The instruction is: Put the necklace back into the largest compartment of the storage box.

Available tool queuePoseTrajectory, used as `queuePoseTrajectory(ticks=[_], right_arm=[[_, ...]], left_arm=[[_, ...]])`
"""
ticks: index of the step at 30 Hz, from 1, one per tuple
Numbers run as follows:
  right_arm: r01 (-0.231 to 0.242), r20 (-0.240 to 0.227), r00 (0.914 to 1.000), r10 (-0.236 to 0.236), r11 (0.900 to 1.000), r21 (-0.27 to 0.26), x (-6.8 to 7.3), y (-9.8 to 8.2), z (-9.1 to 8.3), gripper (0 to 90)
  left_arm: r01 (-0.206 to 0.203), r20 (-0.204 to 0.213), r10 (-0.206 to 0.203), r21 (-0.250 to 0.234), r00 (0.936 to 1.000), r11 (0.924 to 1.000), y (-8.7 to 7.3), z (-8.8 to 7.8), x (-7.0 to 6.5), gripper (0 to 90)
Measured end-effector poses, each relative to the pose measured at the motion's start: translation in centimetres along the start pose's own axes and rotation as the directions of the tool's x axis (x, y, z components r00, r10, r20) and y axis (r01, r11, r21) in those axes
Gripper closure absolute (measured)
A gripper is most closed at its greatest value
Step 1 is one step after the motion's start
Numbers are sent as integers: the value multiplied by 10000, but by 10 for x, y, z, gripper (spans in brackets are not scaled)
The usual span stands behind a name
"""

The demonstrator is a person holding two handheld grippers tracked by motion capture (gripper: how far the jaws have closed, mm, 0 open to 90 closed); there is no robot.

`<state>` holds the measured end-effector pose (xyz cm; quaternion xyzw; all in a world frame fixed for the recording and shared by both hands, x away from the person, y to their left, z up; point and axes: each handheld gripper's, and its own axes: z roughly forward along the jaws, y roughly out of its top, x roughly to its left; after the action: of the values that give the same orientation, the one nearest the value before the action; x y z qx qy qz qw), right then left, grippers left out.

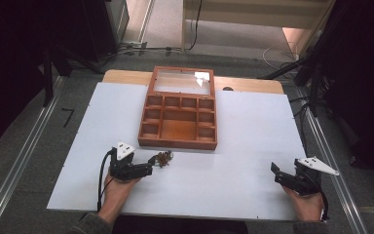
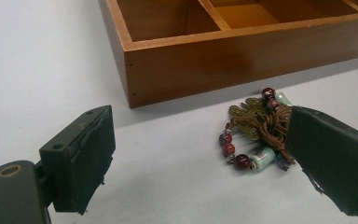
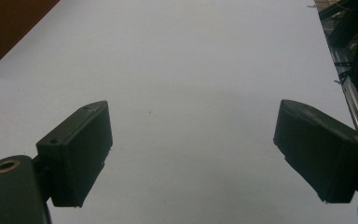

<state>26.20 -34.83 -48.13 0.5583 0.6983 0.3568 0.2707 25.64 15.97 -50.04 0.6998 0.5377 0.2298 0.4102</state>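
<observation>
Open white worktop (image 1: pixel 233 180) is lying between the two hands, the wooden box (image 1: pixel 179 117) sitting farther back. The left hand-held gripper (image 2: pixel 200 154) is standing spread, one jaw touching the bead bracelet (image 2: pixel 254 133) just before the box's front edge. The right hand-held gripper (image 3: pixel 193 149) is resting spread near the worktop's right edge.

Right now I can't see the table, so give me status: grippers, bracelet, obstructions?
Left gripper open, one pad at beaded bracelet. Right gripper open, idle. Bracelet on table beside wooden box; nothing blocking.
</observation>
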Motion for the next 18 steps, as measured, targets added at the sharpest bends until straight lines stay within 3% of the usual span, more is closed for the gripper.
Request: queuePoseTrajectory(ticks=[18], right_arm=[[-9,10,10000,9,10000,-1,-1,0,0,97]], left_arm=[[-105,164,103,73,9998,9999,1,7,-7,106]])
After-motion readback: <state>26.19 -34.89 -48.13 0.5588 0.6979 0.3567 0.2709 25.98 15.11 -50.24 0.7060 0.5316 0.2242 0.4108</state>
